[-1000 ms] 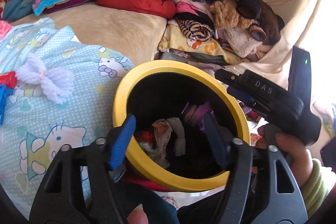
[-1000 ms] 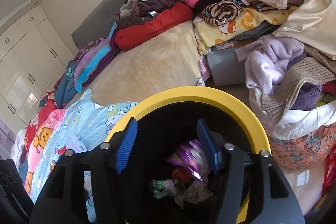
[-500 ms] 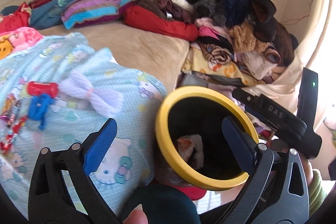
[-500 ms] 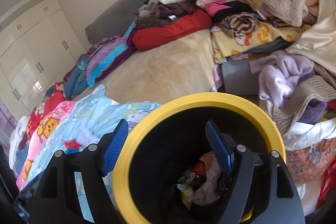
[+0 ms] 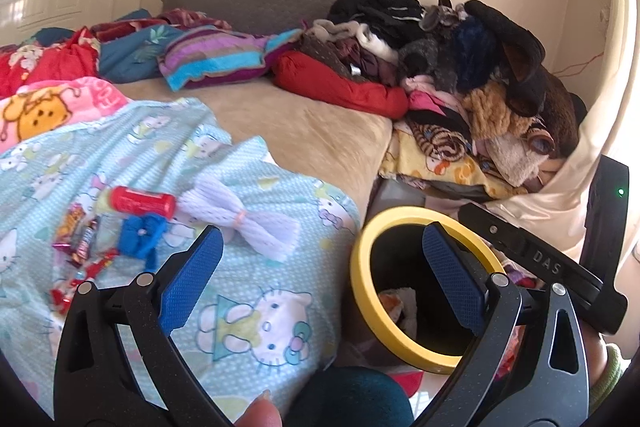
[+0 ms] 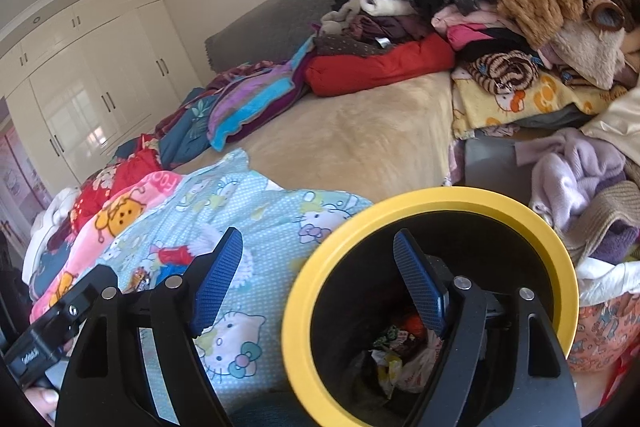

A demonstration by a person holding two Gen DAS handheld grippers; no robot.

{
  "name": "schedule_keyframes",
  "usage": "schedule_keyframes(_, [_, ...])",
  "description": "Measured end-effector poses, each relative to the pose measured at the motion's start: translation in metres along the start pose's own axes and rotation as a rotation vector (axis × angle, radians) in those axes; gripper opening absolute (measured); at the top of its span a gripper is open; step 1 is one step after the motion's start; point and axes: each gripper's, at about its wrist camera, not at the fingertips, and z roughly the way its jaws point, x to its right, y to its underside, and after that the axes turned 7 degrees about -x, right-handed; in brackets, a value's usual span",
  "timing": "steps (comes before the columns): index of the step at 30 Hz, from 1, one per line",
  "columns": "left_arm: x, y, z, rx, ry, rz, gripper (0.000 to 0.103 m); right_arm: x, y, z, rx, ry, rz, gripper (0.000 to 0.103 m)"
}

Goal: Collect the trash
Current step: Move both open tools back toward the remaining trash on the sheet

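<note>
Partly done. Left on the blue blanket (image 5: 260,291): candy wrappers (image 5: 82,247), red tube (image 5: 142,202), blue scrap (image 5: 142,237), white mesh bundle (image 5: 244,223), all uncollected. Left gripper (image 5: 320,273) wide open, empty. Right gripper (image 6: 318,277) open, empty. Right, near: yellow-rimmed bin (image 6: 560,259) already holding wrappers (image 6: 394,351).

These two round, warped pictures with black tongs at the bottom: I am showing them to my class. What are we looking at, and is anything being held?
Each picture comes from a wide-angle camera mounted on a hand-held gripper, looking along its two blue-padded fingers. One shows the left gripper, the other the right gripper; both are open and hold nothing. Beside the bed stands a yellow-rimmed bin with rubbish inside. On the cartoon-cat blanket lie candy wrappers, a red tube, a blue scrap and a white mesh bundle.
</note>
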Motion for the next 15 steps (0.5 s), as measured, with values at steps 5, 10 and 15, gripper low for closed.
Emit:
schedule_keyframes(5, [-0.012, -0.004, -0.011, 0.030, -0.024, -0.019, 0.092, -0.010, 0.000, -0.003, 0.007, -0.020, -0.021, 0.076])
schedule_keyframes(10, [-0.024, -0.007, -0.020, 0.052, -0.044, -0.042, 0.092, -0.024, 0.002, -0.006, 0.017, -0.043, -0.053, 0.076])
schedule_keyframes(15, [-0.036, -0.009, -0.028, 0.073, -0.067, -0.064, 0.092, -0.040, 0.005, -0.009, 0.027, -0.068, -0.095, 0.076])
